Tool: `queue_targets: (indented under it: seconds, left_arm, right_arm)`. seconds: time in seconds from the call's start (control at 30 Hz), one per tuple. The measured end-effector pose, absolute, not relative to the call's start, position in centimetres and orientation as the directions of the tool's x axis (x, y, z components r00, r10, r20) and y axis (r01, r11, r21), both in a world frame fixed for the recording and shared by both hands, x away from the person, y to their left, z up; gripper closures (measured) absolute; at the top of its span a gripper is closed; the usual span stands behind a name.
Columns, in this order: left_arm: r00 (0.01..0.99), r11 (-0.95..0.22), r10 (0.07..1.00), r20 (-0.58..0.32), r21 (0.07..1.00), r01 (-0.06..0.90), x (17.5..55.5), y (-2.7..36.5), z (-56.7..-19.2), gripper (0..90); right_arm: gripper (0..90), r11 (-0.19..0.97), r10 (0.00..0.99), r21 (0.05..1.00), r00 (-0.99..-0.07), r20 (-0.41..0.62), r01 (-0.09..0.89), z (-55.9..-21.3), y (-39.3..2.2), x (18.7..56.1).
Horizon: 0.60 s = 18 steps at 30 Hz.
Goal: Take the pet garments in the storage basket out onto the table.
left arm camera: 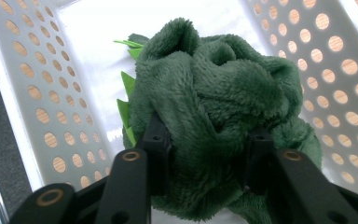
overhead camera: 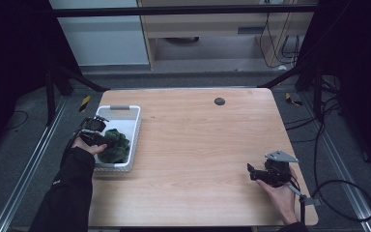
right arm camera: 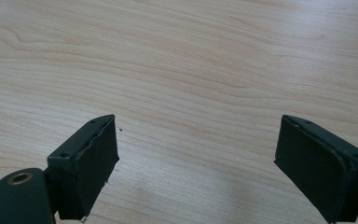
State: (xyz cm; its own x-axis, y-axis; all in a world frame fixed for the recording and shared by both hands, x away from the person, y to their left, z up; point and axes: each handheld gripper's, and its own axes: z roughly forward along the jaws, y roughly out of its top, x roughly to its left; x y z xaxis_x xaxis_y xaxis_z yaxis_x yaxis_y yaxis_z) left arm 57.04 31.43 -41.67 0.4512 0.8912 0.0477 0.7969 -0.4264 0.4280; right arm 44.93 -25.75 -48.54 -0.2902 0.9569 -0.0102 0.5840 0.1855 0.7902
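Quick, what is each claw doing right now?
Left claw: shut on the green plush toy in the white basket.
Right claw: open, holding nothing.

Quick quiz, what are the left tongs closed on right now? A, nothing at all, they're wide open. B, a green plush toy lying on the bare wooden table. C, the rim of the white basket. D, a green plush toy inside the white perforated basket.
D: in the left gripper view the left tongs pinch the green plush toy on both sides, with the white basket walls around it.

Lab, black frame point(overhead camera: 183, 10), cables point(overhead camera: 340, 193), wooden table point(overhead camera: 198, 145)
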Motion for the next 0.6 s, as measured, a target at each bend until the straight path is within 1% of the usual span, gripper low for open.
queue_targets:
  seconds: [0.23, 0.6]
  left_arm:
    - [0.468, -0.446, 0.882, 0.058, 0.425, 0.788, 56.9, 31.4, -41.6, 70.7]
    - [0.477, -0.455, 0.876, 0.067, 0.442, 0.773, 56.5, 31.8, -40.2, 72.7]
  right_arm:
    - [12.9, 0.187, 0.957, 0.79, -0.291, -0.011, 0.584, -48.5, -25.7, 44.9]
    - [12.9, 0.185, 0.956, 0.791, -0.292, -0.008, 0.583, -48.5, -25.8, 44.9]
